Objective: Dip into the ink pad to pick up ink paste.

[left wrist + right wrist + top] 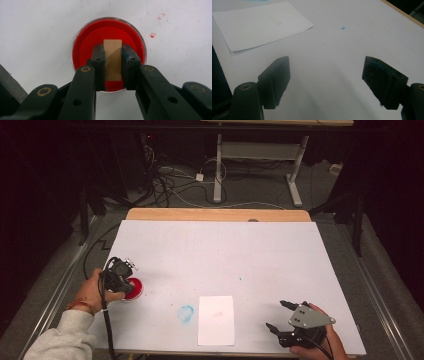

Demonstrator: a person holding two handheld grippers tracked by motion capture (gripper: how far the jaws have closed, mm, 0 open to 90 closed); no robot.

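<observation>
**Observer:** Where are you in the job right now?

**Operator:** I have the left tongs [113, 53] clamped on a small wooden block [113, 60], and I'm holding it over the red ink dish [82, 45]. In the left gripper view the block sits at the centre of the frame, upright between the jaws, with its far end over the red. I judge this to be the inking step. I cannot tell whether the block's face is touching the ink or just above it.

**Observer:** And the dish on the table?

**Operator:** In the high view the dish is at the lower left of the frame, under my left hand [95, 290].

**Observer:** The other side?

**Operator:** The right tongs [278, 315] are apart and carry nothing, at the lower right of the high view, just above the white table [215, 250].

**Observer:** What does the next move call for?

**Operator:** My guess is a straight lift out of the dish, then a carry rightward to the white paper sheet [216, 320] at lower centre, next to the blue smudge [185, 313]. I'd keep the block level and press it down square. The right tongs could steady the sheet's edge.
</observation>
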